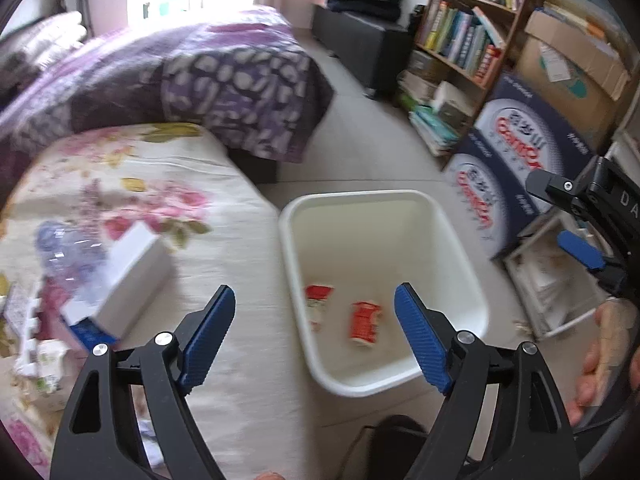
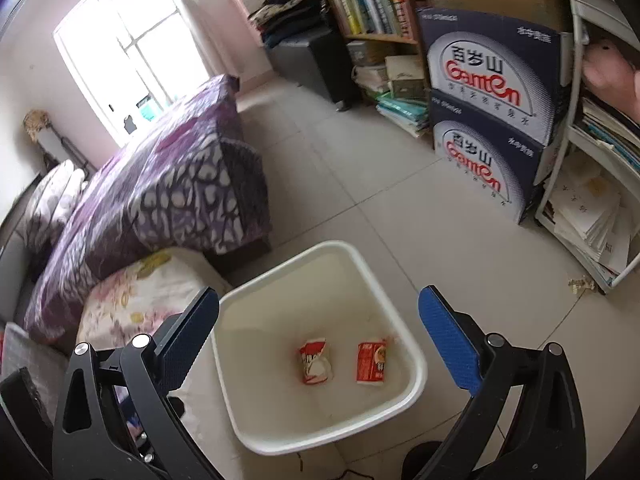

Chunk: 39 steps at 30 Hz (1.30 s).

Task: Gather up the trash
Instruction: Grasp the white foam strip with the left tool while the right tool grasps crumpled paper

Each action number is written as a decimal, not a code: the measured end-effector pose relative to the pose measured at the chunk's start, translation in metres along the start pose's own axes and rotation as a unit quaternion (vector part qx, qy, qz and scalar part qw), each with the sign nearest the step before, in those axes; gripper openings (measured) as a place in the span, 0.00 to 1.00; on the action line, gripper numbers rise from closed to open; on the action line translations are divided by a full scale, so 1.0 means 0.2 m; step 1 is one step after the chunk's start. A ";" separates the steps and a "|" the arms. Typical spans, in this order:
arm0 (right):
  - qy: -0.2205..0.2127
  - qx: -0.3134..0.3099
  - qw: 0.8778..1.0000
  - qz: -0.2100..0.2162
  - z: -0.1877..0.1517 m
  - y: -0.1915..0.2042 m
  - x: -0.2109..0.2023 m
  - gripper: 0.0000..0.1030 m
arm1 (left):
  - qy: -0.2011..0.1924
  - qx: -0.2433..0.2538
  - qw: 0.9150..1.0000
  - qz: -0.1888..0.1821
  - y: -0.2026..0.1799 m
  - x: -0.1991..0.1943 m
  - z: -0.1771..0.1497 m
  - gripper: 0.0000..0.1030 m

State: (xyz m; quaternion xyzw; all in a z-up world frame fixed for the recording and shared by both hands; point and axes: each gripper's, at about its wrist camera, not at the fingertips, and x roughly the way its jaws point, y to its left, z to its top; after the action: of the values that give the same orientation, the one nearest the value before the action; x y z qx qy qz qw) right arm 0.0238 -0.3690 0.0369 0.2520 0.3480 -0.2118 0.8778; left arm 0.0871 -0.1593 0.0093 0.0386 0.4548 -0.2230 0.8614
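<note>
Left hand-held gripper (image 1: pixel 314 310): jaws apart, empty, over the bin (image 1: pixel 452 216) edge.
Right hand-held gripper (image 2: pixel 318 314): jaws wide apart, empty, above the bin.
Binned: 2 red cartons (image 2: pixel 316 362) on the bottom.
Remaining trash: box (image 1: pixel 128 276) and bottle (image 1: pixel 68 252) on the bed (image 1: pixel 224 200), left of bin.
Tip: swing left, straddle the box squarely, then close.

A purple patterned quilt (image 2: pixel 160 184) is lying across the bed, while two stacked blue cartons (image 2: pixel 488 108) are standing beside a wooden bookshelf (image 2: pixel 372 4) on the tiled floor (image 2: pixel 360 168).
</note>
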 end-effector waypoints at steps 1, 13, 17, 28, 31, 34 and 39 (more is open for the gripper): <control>0.002 -0.005 1.000 0.000 -0.01 0.02 0.01 0.93 | -0.004 0.001 1.000 0.010 0.02 -0.01 -0.01 0.78; 0.030 -0.066 0.997 0.013 -0.14 0.25 0.06 0.93 | -0.001 0.007 0.992 0.124 0.28 -0.04 -0.16 0.81; 0.044 -0.088 0.995 0.018 -0.19 0.33 0.09 0.93 | 0.015 0.008 0.989 0.146 0.38 -0.05 -0.21 0.81; 0.089 -0.210 0.971 0.066 -0.39 0.66 0.13 0.93 | 0.096 -0.028 0.975 0.197 0.79 -0.01 -0.28 0.81; 0.113 -0.258 0.955 0.092 -0.49 0.77 0.15 0.93 | 0.111 -0.057 0.973 0.194 0.94 -0.02 -0.26 0.81; 0.138 -0.291 0.939 0.118 -0.59 0.86 0.16 0.93 | 0.114 -0.082 0.972 0.190 1.05 -0.04 -0.24 0.81; 0.172 -0.355 0.906 0.155 -0.76 0.99 0.17 0.93 | 0.133 -0.103 0.970 0.178 1.20 -0.02 -0.20 0.81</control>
State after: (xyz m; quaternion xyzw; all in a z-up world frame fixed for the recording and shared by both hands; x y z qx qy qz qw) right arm 0.0783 -0.1306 -0.0245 0.0065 0.5026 0.1112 0.8573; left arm 0.1550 0.0694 -0.0432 0.0595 0.5711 -0.0106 0.8186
